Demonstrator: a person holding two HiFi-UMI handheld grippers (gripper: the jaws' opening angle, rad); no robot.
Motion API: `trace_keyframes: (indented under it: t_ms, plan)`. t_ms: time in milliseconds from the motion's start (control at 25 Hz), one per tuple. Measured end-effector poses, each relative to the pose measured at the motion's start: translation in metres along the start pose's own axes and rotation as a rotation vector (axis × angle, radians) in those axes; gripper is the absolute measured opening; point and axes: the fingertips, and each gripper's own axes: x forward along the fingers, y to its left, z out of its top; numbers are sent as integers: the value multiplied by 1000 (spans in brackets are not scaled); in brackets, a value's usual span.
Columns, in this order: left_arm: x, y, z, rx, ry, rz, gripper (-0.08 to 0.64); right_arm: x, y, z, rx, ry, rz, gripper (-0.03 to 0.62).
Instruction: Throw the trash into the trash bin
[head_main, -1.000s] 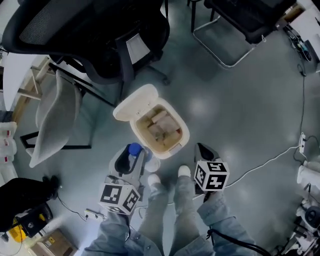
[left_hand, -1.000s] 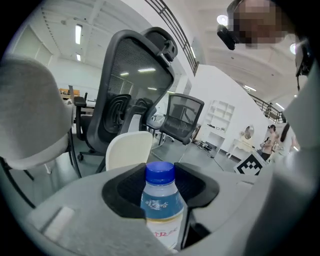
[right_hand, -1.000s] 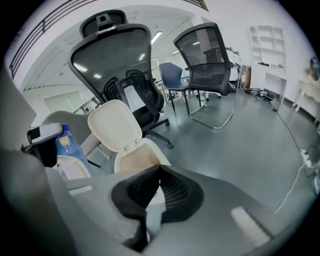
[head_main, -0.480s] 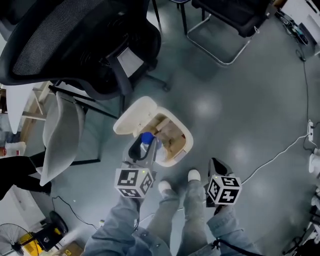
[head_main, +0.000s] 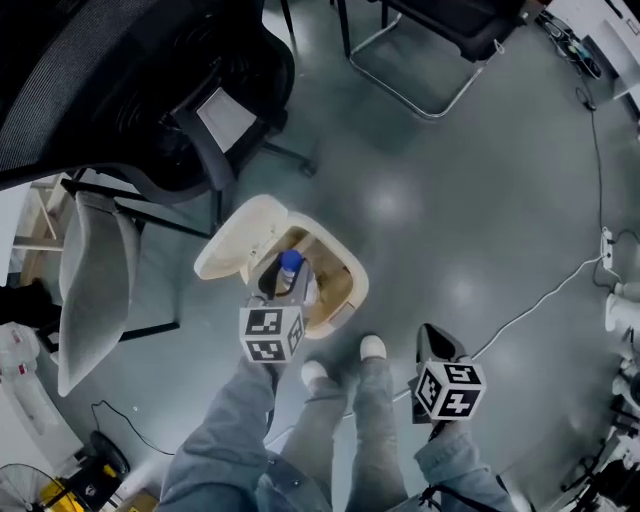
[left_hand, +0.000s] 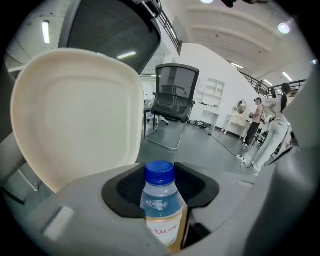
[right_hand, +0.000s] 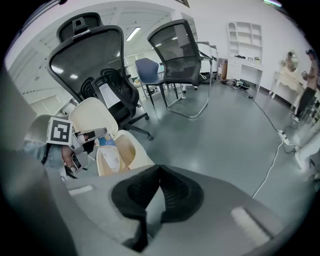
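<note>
One clear plastic bottle with a blue cap is clamped between the wide-set jaws of the left gripper, over the mouth of the cream, open-lidded trash bin. Release should come only once it is centred, clear of rim and lid. Off to the side, the right gripper has its jaws together, empty.

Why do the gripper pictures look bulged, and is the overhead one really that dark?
Head view: dim and bluish, soft glare patches on the floor. Left gripper view: fisheye bulge, black corners, bottle sharp. Right gripper view: same bulge, office chair bowed.
</note>
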Motion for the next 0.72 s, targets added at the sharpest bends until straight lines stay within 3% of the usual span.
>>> trace_keyframes:
  t_ms: [200,440,600,720]
  plan:
    - [23,8,-18,-47,28,16,189,1,-4,-8,9,16,-7,5]
    - [35,10,-31,-35,65,30,190,2,-10,-12,38,21,-15,5]
    - [38,15,-36,-103,82,46,193,5,-8,-11,44,21,-10,5]
    - [39,15,-35,-109,96,40,219,7,-7,-10,43,23,-8,5]
